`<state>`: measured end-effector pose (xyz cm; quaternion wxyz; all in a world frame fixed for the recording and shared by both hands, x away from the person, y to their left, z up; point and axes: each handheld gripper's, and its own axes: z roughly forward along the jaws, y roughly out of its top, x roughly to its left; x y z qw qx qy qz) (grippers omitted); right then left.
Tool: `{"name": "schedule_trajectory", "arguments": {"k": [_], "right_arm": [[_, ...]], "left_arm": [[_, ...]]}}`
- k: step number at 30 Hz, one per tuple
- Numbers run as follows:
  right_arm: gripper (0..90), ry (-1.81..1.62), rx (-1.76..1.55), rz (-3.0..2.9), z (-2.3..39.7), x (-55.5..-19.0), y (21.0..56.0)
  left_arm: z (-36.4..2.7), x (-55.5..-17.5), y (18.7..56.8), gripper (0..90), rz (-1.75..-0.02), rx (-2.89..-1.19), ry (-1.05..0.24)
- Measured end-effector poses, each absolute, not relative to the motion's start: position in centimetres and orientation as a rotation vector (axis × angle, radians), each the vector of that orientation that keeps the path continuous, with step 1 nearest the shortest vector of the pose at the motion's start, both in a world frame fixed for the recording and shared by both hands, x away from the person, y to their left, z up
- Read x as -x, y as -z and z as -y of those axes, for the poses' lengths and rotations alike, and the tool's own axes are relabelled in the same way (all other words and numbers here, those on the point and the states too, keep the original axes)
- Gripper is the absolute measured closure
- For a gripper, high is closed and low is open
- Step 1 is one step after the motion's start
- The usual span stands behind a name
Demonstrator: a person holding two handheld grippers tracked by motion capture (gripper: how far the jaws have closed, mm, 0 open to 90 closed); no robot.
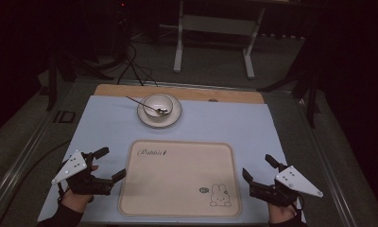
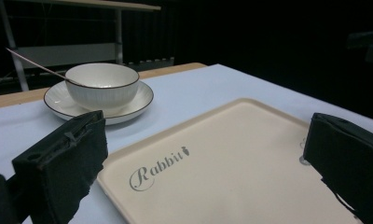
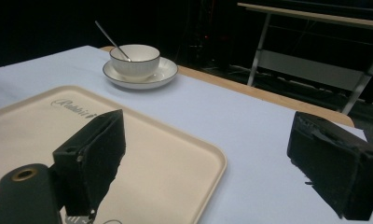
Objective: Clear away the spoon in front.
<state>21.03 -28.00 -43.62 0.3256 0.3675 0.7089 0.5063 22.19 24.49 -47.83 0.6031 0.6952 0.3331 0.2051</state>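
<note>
A cream tray [image 1: 177,175] printed with "Rabbit" and a small rabbit drawing lies on the pale blue mat near the front edge. Behind it a white bowl [image 1: 158,106] stands on a white saucer [image 1: 174,115], and a metal spoon [image 1: 147,105] leans in the bowl with its handle pointing back left. My left gripper [image 1: 109,165] rests open just left of the tray, jaws wide with nothing between them. At the tray's right side my right gripper [image 1: 258,166] is open and empty too. The left gripper view has the tray [image 2: 231,163] and bowl [image 2: 102,85] ahead; the right gripper view shows the tray [image 3: 166,158] and bowl [image 3: 134,59].
The blue mat [image 1: 234,125] covers most of a wooden table whose back edge [image 1: 177,92] shows beyond the saucer. Past the table is a dark floor with cables [image 1: 135,66] and a white metal frame [image 1: 215,38].
</note>
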Motion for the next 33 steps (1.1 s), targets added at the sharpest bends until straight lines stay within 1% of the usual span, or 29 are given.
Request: {"name": "schedule_trajectory", "arguments": {"k": [9, 14, 16, 20, 24, 33], "right_arm": [[11.4, -1.329, -0.952, -1.862, 27.9, -20.7, 43.6], [11.4, -1.331, -0.944, -1.866, 27.8, -20.6, 43.6], [11.4, -1.330, -0.941, -1.867, 27.7, -20.6, 43.6], [11.4, -1.335, -0.947, -1.866, 27.6, -20.7, 43.6], [11.4, -1.336, -0.934, -1.865, 27.5, -20.5, 43.6], [11.4, -1.351, -0.921, -1.867, 27.5, -20.5, 43.5]], "left_arm": [[-23.7, -22.2, 47.3, 0.0, -0.761, -1.629, -0.456], [-23.0, -21.7, 46.1, 0.0, -0.741, -1.632, -0.402], [-22.8, -21.6, 45.5, 0.0, -0.701, -1.649, -0.361], [-22.1, -21.7, 44.0, 0.0, -0.621, -1.731, -0.378], [-21.7, -22.7, 42.7, 0.0, -0.598, -1.745, -0.355], [-20.6, -25.3, 40.7, 0.0, -0.607, -1.756, -0.385]]}}
